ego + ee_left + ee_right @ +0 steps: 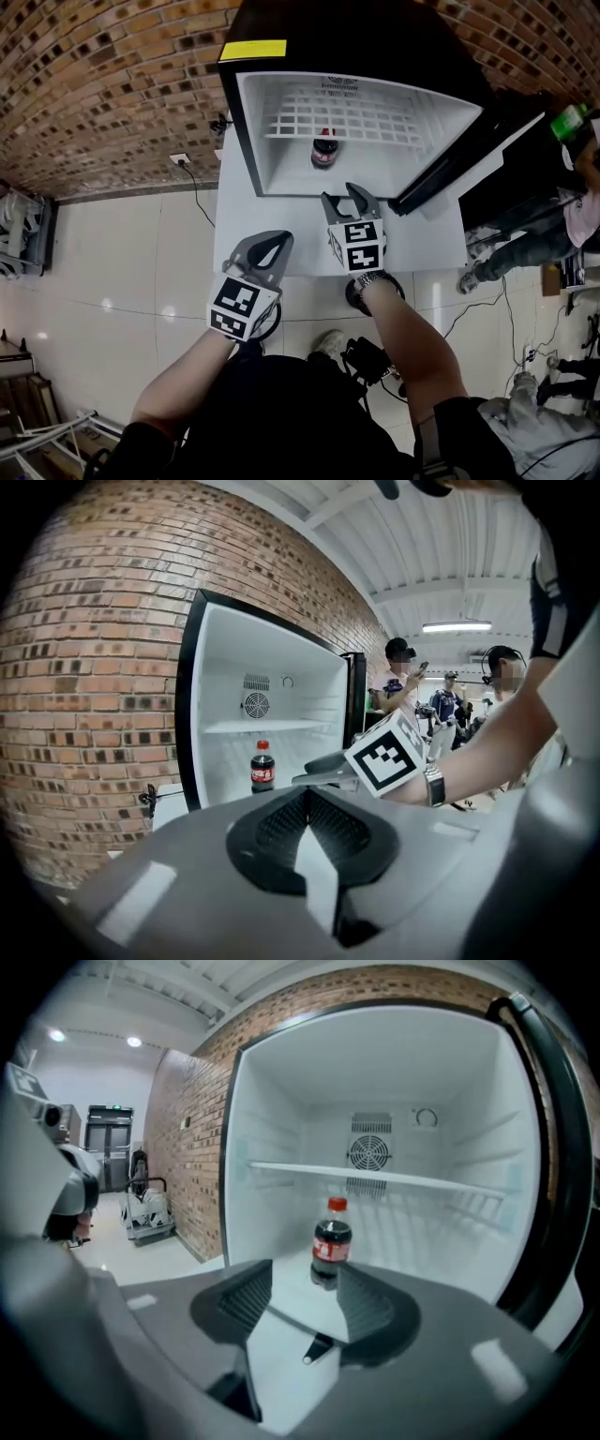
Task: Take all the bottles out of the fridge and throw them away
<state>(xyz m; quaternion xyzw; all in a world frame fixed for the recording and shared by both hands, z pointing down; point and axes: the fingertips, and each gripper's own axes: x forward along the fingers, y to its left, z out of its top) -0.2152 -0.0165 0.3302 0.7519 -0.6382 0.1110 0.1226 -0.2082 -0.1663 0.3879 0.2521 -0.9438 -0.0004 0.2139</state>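
Standing upright on the floor of the open fridge (281, 1110), the bottle (331, 1241) has a red cap, a red label and a dark drink inside. It sits near the middle of the compartment, below the white wire shelf (422, 1181) and in front of the round fan grille (367, 1153) on the back wall. Nothing else shows in the compartment.

Outside the opening, the right gripper (342, 195) points at the bottle with its jaws spread apart. The bottle shows beyond the gap, well clear of both pads, and nothing is between them. The left gripper (275, 246) is further back from the fridge and to the left, its jaws pressed together with nothing in them.

The fridge rests on a white worktop (234, 225), and its door (469, 159) is swung open to the right. A brick wall (112, 84) runs behind it, and several people (401, 682) stand in the room beyond the door.
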